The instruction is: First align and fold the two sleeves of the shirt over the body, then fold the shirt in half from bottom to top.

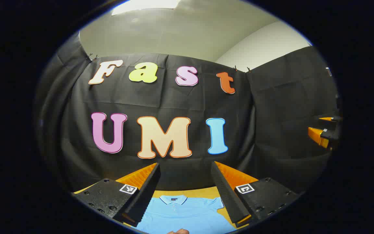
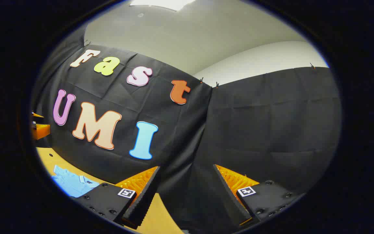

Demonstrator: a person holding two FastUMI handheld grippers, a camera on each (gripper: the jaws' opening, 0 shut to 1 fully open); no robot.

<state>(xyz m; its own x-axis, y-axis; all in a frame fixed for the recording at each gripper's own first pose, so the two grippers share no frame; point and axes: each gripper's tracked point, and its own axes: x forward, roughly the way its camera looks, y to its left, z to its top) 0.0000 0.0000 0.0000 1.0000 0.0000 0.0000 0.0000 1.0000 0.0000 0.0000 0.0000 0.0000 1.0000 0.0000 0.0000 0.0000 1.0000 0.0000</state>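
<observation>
A light blue polo shirt (image 1: 187, 214) lies flat on the yellow table (image 1: 203, 191), its collar (image 1: 173, 199) toward the booth's wall. My left gripper (image 1: 185, 165) hangs open above it, the collar showing between its two fingers, which touch nothing. My right gripper (image 2: 186, 167) is open too and points at the wall and the table's far edge, off to the shirt's right. From there the shirt (image 2: 71, 183) lies at the lower left. The lower part of the shirt is out of sight.
The black cloth wall closes the table at the back and on the right. The other gripper (image 1: 323, 131) shows at the right edge of the left gripper view. A bit of a hand (image 1: 179, 231) shows at the bottom edge, over the shirt.
</observation>
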